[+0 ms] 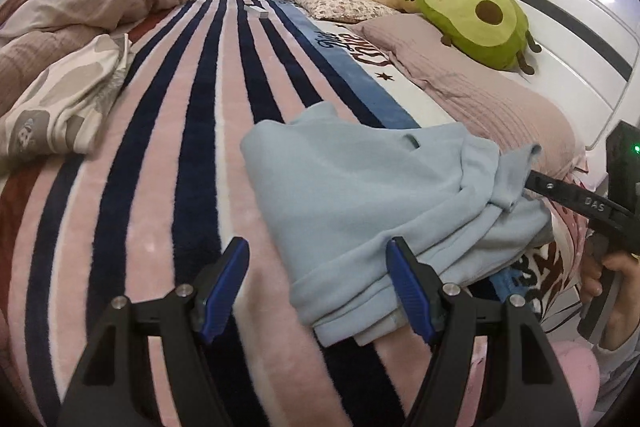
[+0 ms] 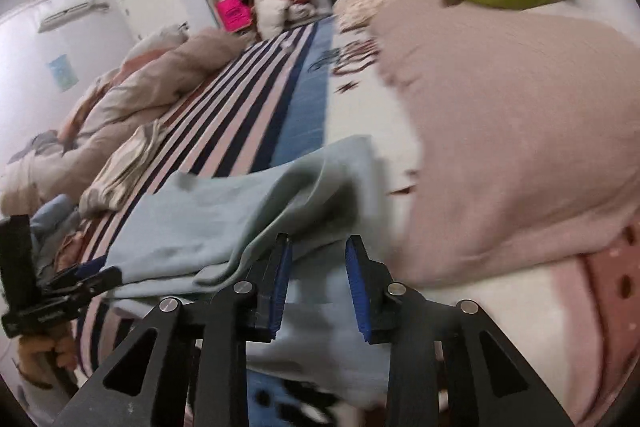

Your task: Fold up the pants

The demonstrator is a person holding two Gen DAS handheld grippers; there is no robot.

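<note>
Light blue pants [image 1: 360,195] lie folded in a loose pile on the striped blanket [image 1: 180,131] of the bed. My left gripper [image 1: 320,287] is open, its right finger [image 1: 408,283] resting on the pants' near edge. My right gripper [image 2: 318,283] is open over the pants [image 2: 224,223], with a fold of cloth lying against its left finger [image 2: 280,279]. In the left wrist view the right gripper's finger [image 1: 560,191] reaches into the pants from the right. The right wrist view is motion-blurred.
A pink pillow [image 1: 472,83] and green avocado plush [image 1: 476,19] lie by the white headboard [image 1: 560,7]. A rumpled duvet [image 1: 80,11] and patterned cloth [image 1: 68,99] sit at left. The pillow [image 2: 500,131] fills the right side of the right wrist view.
</note>
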